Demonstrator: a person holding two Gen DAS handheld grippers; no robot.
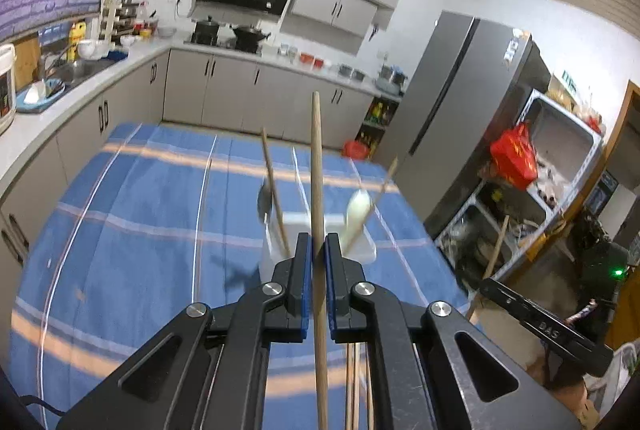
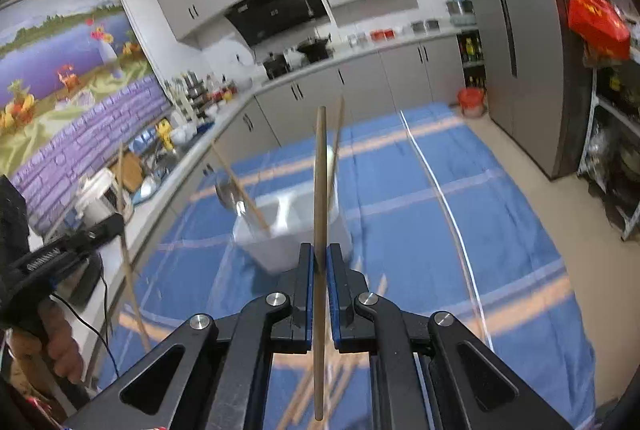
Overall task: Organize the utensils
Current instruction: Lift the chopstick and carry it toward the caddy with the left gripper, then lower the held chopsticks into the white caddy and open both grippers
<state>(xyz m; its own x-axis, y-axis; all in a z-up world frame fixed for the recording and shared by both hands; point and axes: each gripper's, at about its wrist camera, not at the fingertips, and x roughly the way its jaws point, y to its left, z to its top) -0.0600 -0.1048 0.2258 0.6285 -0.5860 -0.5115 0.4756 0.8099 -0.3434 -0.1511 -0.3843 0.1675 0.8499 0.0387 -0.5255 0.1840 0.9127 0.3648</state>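
Left claw [image 1: 318,250] pinching upright wooden chopstick [image 1: 317,173] above blue striped tabletop [image 1: 132,213]. Just beyond: white utensil holder [image 1: 362,250] holding dark ladle [image 1: 265,199], left, and pale spoon [image 1: 357,209], right. Loose chopsticks [image 1: 356,386] lie on tabletop beneath claw. Right claw [image 2: 320,258] pinching another wooden chopstick [image 2: 320,189] just before same holder [image 2: 280,242]. Lettering on other claw's body blurred, unreadable.

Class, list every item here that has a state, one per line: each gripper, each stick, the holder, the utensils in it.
Left gripper: shut on a wooden chopstick, held upright.
Right gripper: shut on a second wooden chopstick, upright.
White holder: standing on the blue cloth, open-topped.
Metal ladle: leaning in the holder.
White spoon: leaning in the holder.
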